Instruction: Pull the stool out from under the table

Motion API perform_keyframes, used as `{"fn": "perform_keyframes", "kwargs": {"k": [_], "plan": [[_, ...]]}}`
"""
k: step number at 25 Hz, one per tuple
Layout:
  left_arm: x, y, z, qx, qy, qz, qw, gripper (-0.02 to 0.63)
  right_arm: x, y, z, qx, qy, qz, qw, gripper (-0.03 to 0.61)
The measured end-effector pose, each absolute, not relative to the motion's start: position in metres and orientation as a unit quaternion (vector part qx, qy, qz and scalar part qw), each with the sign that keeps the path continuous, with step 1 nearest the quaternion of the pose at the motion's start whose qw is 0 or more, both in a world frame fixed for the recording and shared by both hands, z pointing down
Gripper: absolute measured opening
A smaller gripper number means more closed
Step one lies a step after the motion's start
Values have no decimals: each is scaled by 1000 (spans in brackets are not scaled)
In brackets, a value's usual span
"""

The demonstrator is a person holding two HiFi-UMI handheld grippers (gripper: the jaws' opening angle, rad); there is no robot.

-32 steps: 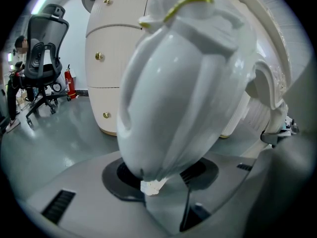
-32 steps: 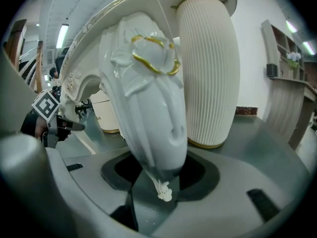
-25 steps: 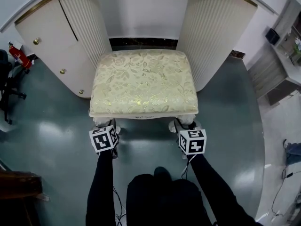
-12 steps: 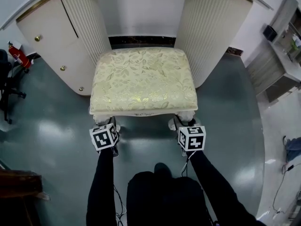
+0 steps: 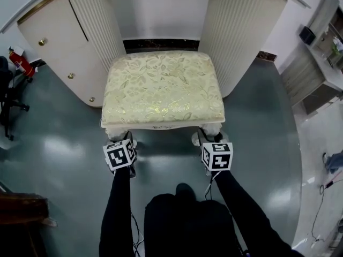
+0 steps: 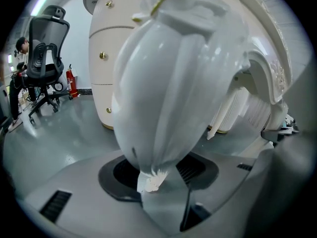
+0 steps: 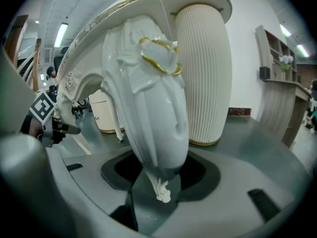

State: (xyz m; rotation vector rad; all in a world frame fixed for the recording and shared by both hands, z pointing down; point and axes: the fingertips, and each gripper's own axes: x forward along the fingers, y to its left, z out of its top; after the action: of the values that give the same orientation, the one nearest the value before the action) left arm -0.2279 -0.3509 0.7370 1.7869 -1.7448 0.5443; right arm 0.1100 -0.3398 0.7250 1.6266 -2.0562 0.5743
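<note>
The stool point(image 5: 162, 87) has a cream floral cushion and white carved legs. It stands on the grey floor in front of the gap of the white dressing table point(image 5: 161, 9). My left gripper point(image 5: 119, 139) is shut on the stool's front left leg point(image 6: 168, 83), which fills the left gripper view between the jaws point(image 6: 153, 182). My right gripper point(image 5: 212, 138) is shut on the front right leg point(image 7: 148, 98), whose gold-trimmed carving rises from the jaws point(image 7: 159, 192). The cushion's edge hides the jaws in the head view.
Ribbed white pedestals point(image 5: 241, 36) flank the gap, and a cabinet with gold knobs point(image 5: 53, 47) stands at the left. An office chair point(image 5: 8, 100) and a red fire extinguisher point(image 5: 20, 63) are at the far left. A wooden shelf unit point(image 5: 316, 74) stands at the right.
The whole head view has slid up a little. Both grippers stay on the front legs, and the stool shows no clear shift relative to the table.
</note>
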Motion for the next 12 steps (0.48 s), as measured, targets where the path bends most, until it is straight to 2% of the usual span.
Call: {"fn": "perform_keyframes", "kwargs": {"k": [12], "plan": [[-229, -325, 739, 670, -653, 192, 296, 230, 116, -314, 721, 592, -742, 224, 222, 204]]}}
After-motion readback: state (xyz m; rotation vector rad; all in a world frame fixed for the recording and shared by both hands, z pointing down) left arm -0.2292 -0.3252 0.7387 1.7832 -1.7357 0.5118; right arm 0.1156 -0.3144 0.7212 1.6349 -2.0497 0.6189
